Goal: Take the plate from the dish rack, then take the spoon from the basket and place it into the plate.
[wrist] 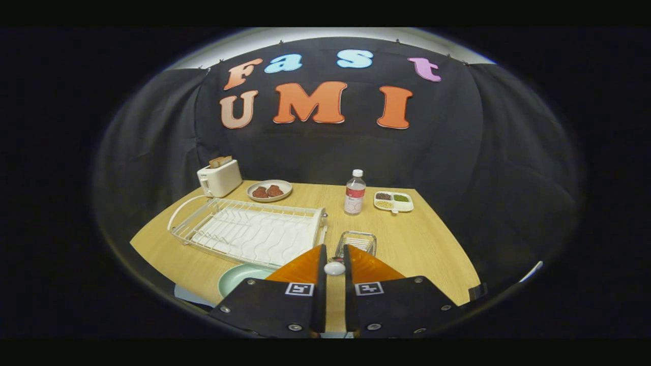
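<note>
My gripper (334, 249) is raised above the near part of the wooden table (427, 239), shut on a white spoon (334, 268) whose rounded end shows between the two fingers. The small wire basket (357, 242) sits on the table just beyond the fingertips, slightly right. A pale green plate (238, 277) lies flat on the table just left of the left finger, partly hidden behind it. Past the plate stands the white wire dish rack (249, 231) on its ribbed drain tray, with nothing in its slots.
At the back of the table stand a white toaster (219, 178), a plate with two pieces of meat (269, 190), a clear bottle (355, 192) and a divided tray of grains (393, 201). Black cloth walls close the booth.
</note>
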